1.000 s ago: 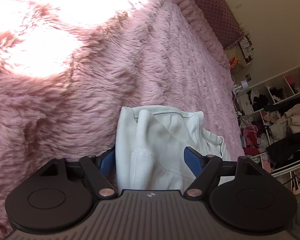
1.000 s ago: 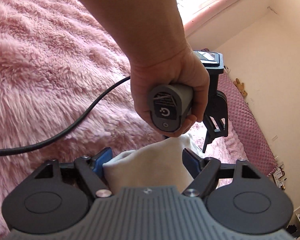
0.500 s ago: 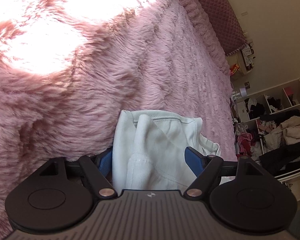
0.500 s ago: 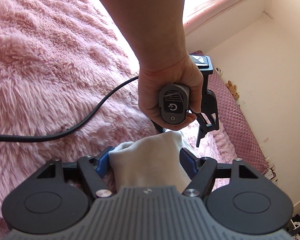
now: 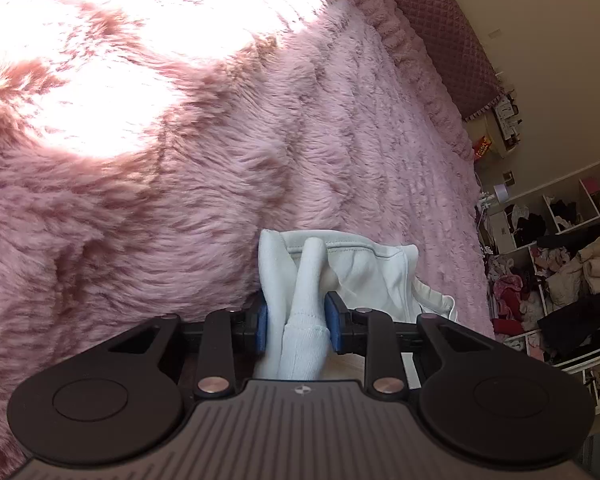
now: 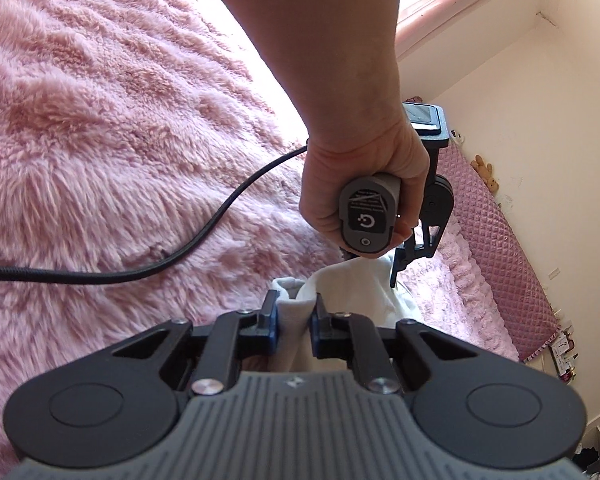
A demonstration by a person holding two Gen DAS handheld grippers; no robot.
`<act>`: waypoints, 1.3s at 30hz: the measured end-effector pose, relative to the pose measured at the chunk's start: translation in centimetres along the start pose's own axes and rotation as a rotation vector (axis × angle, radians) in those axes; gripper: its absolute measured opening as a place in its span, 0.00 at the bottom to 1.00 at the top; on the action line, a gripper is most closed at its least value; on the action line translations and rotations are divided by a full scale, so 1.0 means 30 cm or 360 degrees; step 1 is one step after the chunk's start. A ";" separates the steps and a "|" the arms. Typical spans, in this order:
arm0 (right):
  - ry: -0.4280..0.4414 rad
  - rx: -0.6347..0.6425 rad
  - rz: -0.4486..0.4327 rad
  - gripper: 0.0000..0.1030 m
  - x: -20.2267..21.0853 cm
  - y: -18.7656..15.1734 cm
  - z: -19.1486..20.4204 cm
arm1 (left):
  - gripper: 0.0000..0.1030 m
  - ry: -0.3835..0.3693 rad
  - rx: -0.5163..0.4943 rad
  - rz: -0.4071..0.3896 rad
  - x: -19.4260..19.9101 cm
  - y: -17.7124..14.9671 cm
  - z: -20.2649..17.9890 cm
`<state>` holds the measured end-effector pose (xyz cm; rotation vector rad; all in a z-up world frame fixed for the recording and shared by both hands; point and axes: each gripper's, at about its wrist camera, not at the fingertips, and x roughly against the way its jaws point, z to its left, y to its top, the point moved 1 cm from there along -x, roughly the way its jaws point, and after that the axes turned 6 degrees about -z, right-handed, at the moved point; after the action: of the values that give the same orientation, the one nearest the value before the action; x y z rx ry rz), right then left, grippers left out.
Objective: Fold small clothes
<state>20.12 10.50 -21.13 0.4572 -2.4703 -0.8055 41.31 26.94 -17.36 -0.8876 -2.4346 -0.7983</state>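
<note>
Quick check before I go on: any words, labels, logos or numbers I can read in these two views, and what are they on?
No word or number reads cleanly.
Handle label: a round power-style symbol; the small print above it is too blurred to read.
Red packet beside the headboard: yellow print, too small to read.
Left wrist housing mark: tiny emblem, no letters.
Right wrist housing mark: the same.

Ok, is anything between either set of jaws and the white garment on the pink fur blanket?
Nothing visible. The left gripper and right gripper each have a bunched fold of the small white cotton garment directly between their closing jaws. The black cable lies aside on the fluffy pink blanket.
</note>
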 end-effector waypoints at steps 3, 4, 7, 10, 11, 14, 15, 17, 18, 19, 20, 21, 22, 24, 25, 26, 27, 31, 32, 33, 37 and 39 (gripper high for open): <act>0.0017 -0.0079 0.0009 0.06 -0.014 0.002 -0.037 | 0.25 0.0005 -0.0046 -0.0020 0.014 0.001 -0.025; 0.0024 -0.0110 0.0014 0.06 -0.010 0.004 -0.046 | 0.23 0.0019 -0.0067 -0.0023 0.016 0.002 -0.040; 0.0033 -0.0156 0.0029 0.04 -0.012 0.008 -0.069 | 0.21 0.0057 -0.0089 -0.0037 0.021 0.003 -0.073; 0.0025 -0.0204 0.0027 0.03 -0.012 0.015 -0.091 | 0.20 0.0062 -0.0083 -0.0040 0.024 0.007 -0.097; 0.0018 -0.0219 0.0023 0.03 -0.012 0.017 -0.101 | 0.20 0.0069 -0.0087 -0.0043 0.025 0.009 -0.108; -0.0007 -0.0265 0.0009 0.03 0.004 0.026 -0.138 | 0.19 0.0072 -0.0100 -0.0049 0.031 0.011 -0.149; -0.0018 -0.0276 0.0003 0.03 0.009 0.026 -0.149 | 0.19 0.0071 -0.0109 -0.0050 0.033 0.010 -0.165; -0.0049 -0.0306 -0.0009 0.02 0.048 0.025 -0.181 | 0.19 0.0076 -0.0147 -0.0055 0.036 0.006 -0.208; -0.0065 -0.0321 -0.0014 0.02 0.060 0.023 -0.197 | 0.19 0.0078 -0.0175 -0.0057 0.036 0.003 -0.236; -0.0084 -0.0337 -0.0019 0.02 0.075 0.021 -0.210 | 0.19 0.0073 -0.0197 -0.0056 0.034 -0.001 -0.265; -0.0104 -0.0355 -0.0024 0.02 0.084 0.016 -0.227 | 0.19 0.0070 -0.0213 -0.0058 0.033 -0.005 -0.287; -0.0130 -0.0382 -0.0029 0.02 0.099 0.011 -0.254 | 0.19 0.0066 -0.0241 -0.0062 0.030 -0.011 -0.322; -0.0151 -0.0405 -0.0030 0.02 0.114 0.005 -0.275 | 0.19 0.0064 -0.0261 -0.0060 0.026 -0.014 -0.352; -0.0197 -0.0451 -0.0026 0.02 0.136 -0.014 -0.316 | 0.18 0.0070 -0.0303 -0.0056 0.011 -0.029 -0.414; -0.0221 -0.0472 -0.0024 0.02 0.148 -0.024 -0.337 | 0.18 0.0072 -0.0317 -0.0054 0.002 -0.039 -0.443; -0.0244 -0.0493 -0.0022 0.02 0.159 -0.036 -0.358 | 0.18 0.0067 -0.0322 -0.0050 -0.007 -0.046 -0.465; -0.0263 -0.0509 -0.0021 0.02 0.168 -0.046 -0.375 | 0.18 0.0057 -0.0330 -0.0043 -0.021 -0.060 -0.496; -0.0358 -0.0546 -0.0013 0.02 0.215 -0.110 -0.460 | 0.18 0.0067 -0.0406 -0.0033 -0.075 -0.110 -0.621; -0.0381 -0.0558 -0.0006 0.02 0.224 -0.131 -0.482 | 0.18 0.0064 -0.0413 -0.0031 -0.089 -0.124 -0.648; -0.0400 -0.0572 0.0002 0.02 0.231 -0.147 -0.498 | 0.18 0.0059 -0.0420 -0.0026 -0.103 -0.138 -0.674; -0.0486 -0.0652 0.0052 0.02 0.275 -0.257 -0.591 | 0.18 0.0070 -0.0495 0.0008 -0.178 -0.206 -0.797; -0.0519 -0.0675 0.0075 0.02 0.294 -0.310 -0.622 | 0.18 0.0076 -0.0526 0.0023 -0.220 -0.241 -0.850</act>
<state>24.62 -9.08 -10.71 0.1184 -2.4797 -1.4369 45.87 3.14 -4.75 -0.9882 -2.2885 -1.2261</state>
